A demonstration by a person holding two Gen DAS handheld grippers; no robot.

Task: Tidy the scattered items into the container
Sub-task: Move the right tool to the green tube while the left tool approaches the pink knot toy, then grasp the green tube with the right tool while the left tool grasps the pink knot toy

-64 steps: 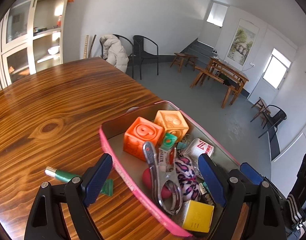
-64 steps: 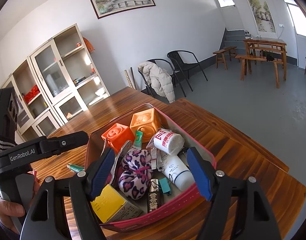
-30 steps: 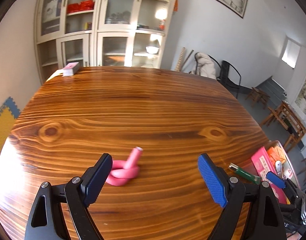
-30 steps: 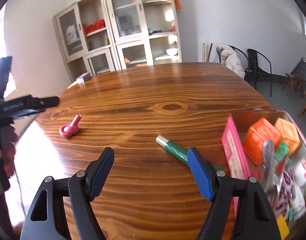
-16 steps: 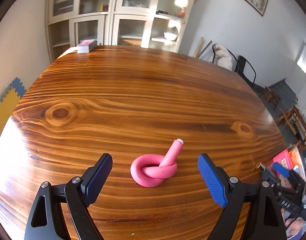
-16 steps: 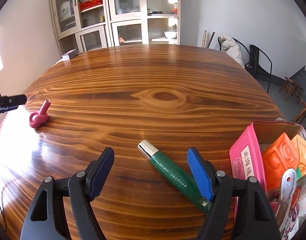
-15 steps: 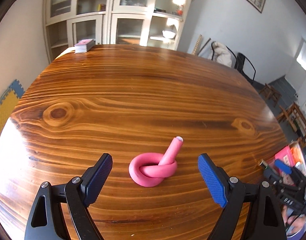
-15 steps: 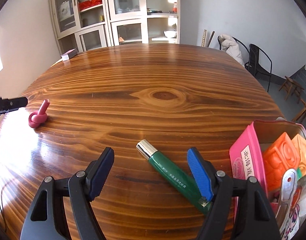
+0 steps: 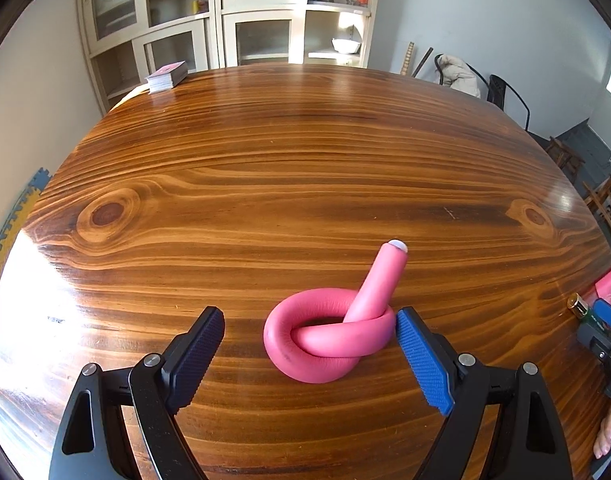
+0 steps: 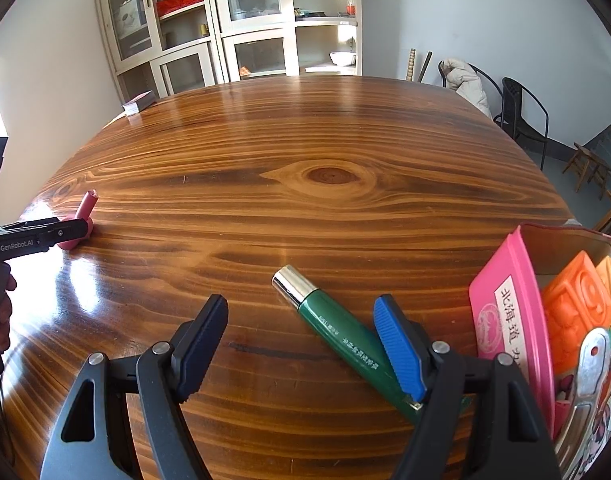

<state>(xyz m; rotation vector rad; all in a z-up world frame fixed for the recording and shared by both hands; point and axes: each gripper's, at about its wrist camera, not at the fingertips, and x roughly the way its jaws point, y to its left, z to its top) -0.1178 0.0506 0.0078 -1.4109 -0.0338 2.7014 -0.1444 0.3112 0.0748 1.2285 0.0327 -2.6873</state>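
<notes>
The left gripper (image 9: 310,354) is hanging open around a knotted pink foam tube (image 9: 329,334) on the wooden table (image 9: 305,168), its right pad nearly touching, so closing may nudge the tube aside. The right gripper (image 10: 301,342) is also gaping empty, its right finger lying over a green tube (image 10: 345,338) beside the pink container (image 10: 509,320); the round tube could be rolling away.

the left gripper (image 10: 71,233), seen at the left edge of the right wrist view, carries white lettering "genrobot.ai" on its black arm. a white label (image 10: 519,320) on the pink wall of the container (image 10: 501,312), just right of the right gripper's blue pad, bears red chinese characters and a round red seal mark; the characters are too warped to read with certainty. the green tube (image 10: 345,340), lying under that same pad, has a line of small pale print along its body, too fine to read. an orange block (image 10: 573,312) in the container shows a raised figure, unclear which.
</notes>
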